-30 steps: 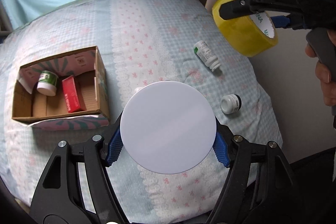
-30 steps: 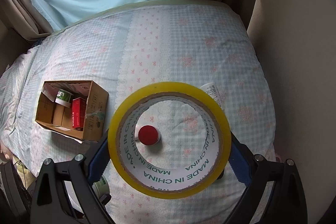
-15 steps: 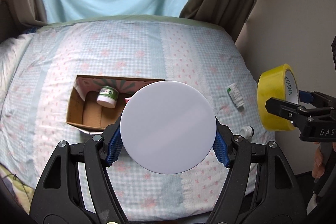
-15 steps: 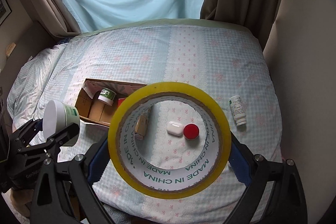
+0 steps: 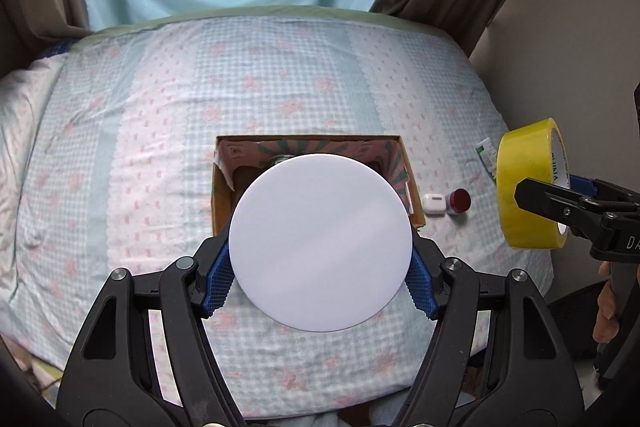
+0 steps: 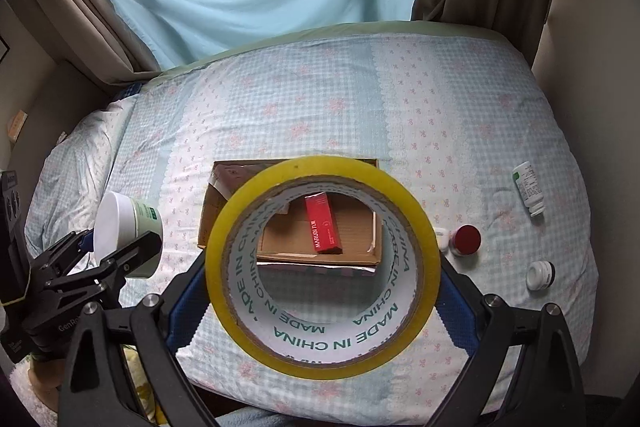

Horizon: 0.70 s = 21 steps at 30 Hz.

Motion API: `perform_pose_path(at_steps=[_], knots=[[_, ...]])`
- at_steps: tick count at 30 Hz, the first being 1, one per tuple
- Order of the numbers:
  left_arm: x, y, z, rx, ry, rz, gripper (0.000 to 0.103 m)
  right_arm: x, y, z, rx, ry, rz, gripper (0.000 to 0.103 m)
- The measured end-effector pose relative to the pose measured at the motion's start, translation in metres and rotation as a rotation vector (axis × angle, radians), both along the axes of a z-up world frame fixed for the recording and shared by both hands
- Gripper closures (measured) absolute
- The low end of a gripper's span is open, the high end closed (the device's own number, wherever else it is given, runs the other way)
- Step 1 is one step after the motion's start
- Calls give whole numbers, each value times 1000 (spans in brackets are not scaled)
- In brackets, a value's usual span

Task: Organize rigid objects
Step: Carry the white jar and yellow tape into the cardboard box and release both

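- Left gripper (image 5: 320, 269) is clamped on a white-lidded jar (image 5: 320, 242); cardboard box (image 5: 224, 187) lies just beyond it
- Right gripper (image 6: 323, 281) pinches a yellow tape roll (image 6: 320, 363); only through its ring does the red carton (image 6: 322, 223) show

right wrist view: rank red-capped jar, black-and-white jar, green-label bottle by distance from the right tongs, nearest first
From the right tongs, shut on the yellow tape roll:
1. Red-capped jar, just right of the roll beside the cardboard box.
2. Black-and-white jar, further right, lying on the bedspread.
3. Green-label bottle, far right and further up the bed.
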<state>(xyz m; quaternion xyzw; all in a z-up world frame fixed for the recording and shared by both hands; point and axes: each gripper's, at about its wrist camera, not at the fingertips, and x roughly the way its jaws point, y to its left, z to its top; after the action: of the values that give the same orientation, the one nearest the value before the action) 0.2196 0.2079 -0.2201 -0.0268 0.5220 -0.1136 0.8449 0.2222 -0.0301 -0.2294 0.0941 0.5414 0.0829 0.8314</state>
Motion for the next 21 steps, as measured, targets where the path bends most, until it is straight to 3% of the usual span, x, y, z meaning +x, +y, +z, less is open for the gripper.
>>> perform_pose_path(at_steps=[8,14,21], knots=[[38,26,-54,9,121,-20,34,34,33,-46,105,135,-52,7],[71,19,-106,-9,244,-39,34,66,32,-108,174,293,-100,7],[109,10,-179,59,385,-72,34,103,23,-181,213,432,-155,7]])
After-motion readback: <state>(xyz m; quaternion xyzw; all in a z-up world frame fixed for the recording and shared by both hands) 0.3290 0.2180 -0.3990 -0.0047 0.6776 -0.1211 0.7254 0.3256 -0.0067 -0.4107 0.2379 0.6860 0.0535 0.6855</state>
